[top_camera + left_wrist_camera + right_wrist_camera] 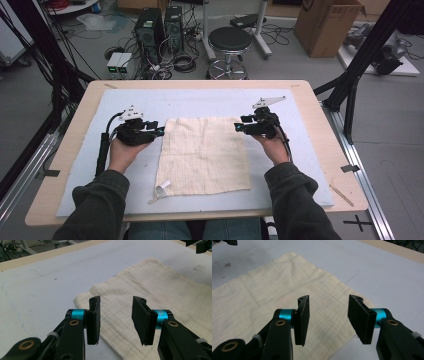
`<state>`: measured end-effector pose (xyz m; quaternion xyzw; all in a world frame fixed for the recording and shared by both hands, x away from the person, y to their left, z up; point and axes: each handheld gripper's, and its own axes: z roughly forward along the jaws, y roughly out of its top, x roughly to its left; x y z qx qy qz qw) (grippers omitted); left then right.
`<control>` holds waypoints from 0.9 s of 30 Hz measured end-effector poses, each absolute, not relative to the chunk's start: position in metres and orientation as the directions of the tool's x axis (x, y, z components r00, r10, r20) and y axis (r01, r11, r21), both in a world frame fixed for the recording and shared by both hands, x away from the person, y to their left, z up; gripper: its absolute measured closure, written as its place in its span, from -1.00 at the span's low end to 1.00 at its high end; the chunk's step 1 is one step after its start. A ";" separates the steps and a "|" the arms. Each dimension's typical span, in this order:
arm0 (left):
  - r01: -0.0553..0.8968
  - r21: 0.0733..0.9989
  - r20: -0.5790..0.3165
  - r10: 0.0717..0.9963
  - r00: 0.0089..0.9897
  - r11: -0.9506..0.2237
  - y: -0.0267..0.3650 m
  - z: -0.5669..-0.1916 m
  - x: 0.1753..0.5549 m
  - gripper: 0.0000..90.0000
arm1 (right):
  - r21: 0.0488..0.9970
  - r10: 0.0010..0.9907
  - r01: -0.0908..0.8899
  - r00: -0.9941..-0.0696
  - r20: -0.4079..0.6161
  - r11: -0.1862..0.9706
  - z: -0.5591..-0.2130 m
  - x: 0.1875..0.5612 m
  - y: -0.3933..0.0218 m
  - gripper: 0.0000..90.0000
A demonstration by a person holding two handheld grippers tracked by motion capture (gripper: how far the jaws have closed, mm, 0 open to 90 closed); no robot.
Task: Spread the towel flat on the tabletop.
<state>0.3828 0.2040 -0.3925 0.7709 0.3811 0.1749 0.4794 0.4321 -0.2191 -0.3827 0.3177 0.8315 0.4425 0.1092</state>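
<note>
A pale grey mat covers the light wooden table. Flat at its middle lies the cream, roughly square woven cloth, slightly longer toward the person, tagged corner nearest. The left gripper and right gripper flank its far corners, jaws apart, nothing between them.

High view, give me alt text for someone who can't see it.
A cream cloth lies flat on a table, with a person's left gripper and right gripper at its far corners, jaws open and gripping nothing.
</note>
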 end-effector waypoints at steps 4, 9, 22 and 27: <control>0.422 0.873 -0.099 0.757 0.646 -0.247 0.204 -0.392 0.382 0.30 | 0.806 0.626 0.434 -0.773 0.103 0.403 -0.382 0.431 -0.219 0.14; 0.428 0.871 -0.102 0.764 0.637 -0.241 0.206 -0.394 0.385 0.29 | 0.803 0.635 0.441 -0.765 0.103 0.401 -0.385 0.435 -0.220 0.14; 0.471 0.857 -0.145 0.780 0.609 -0.209 0.203 -0.402 0.404 0.22 | 0.788 0.664 0.483 -0.736 0.129 0.382 -0.397 0.453 -0.222 0.10; 0.486 0.850 -0.154 0.789 0.595 -0.201 0.200 -0.403 0.414 0.16 | 0.773 0.672 0.497 -0.730 0.127 0.394 -0.392 0.465 -0.221 0.06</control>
